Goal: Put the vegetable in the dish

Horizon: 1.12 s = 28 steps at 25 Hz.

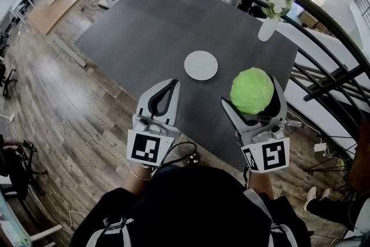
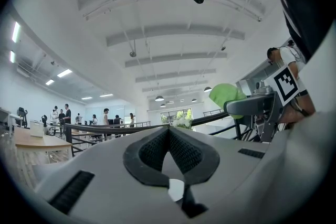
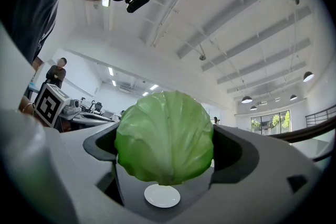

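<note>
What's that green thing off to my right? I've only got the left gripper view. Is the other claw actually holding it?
Observer: Yes. It's a cabbage, gripped between the jaws of the right claw.
Operator: Where's the dish? I only see a white sliver.
Observer: A white plate lies bare on the dark table, ahead and left of the cabbage.
Operator: Is the cabbage over it yet?
Observer: No. In the head view the cabbage sits right of the plate and nearer the person, with table showing between them.
</note>
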Motion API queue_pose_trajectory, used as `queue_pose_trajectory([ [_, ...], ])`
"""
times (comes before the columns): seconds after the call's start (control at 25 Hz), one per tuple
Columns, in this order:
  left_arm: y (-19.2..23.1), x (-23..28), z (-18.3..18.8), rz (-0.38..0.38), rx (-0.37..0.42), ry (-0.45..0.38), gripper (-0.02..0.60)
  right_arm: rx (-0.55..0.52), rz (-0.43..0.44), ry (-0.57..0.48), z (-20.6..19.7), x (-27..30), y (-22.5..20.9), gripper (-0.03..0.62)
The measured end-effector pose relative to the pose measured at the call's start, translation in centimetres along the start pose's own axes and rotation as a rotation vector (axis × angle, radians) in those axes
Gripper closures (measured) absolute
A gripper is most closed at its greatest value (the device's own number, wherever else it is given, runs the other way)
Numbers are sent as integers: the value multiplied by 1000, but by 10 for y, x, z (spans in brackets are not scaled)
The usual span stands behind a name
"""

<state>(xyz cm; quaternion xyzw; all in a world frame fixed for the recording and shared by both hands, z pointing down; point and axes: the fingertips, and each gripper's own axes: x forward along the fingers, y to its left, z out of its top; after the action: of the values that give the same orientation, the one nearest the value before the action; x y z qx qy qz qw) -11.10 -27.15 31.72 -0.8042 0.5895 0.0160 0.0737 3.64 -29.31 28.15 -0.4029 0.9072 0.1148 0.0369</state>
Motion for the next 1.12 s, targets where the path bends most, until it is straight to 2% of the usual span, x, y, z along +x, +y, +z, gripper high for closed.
queue_pose_trajectory([
  [0.2, 8, 1, -4, 7, -9, 6, 581, -1, -1, 4, -1, 7, 2, 69],
  [0.4, 17, 11, -4, -16, -7, 6, 581, 3, -11, 8, -2, 19, 4, 69],
  [0.8, 42, 43, 1, -107, 22, -9, 581, -8, -79, 18, -2, 50, 4, 69],
  [1.12, 51, 68, -4, -194, 8, -12, 581, -8, -140, 45, -9, 66, 2, 69],
])
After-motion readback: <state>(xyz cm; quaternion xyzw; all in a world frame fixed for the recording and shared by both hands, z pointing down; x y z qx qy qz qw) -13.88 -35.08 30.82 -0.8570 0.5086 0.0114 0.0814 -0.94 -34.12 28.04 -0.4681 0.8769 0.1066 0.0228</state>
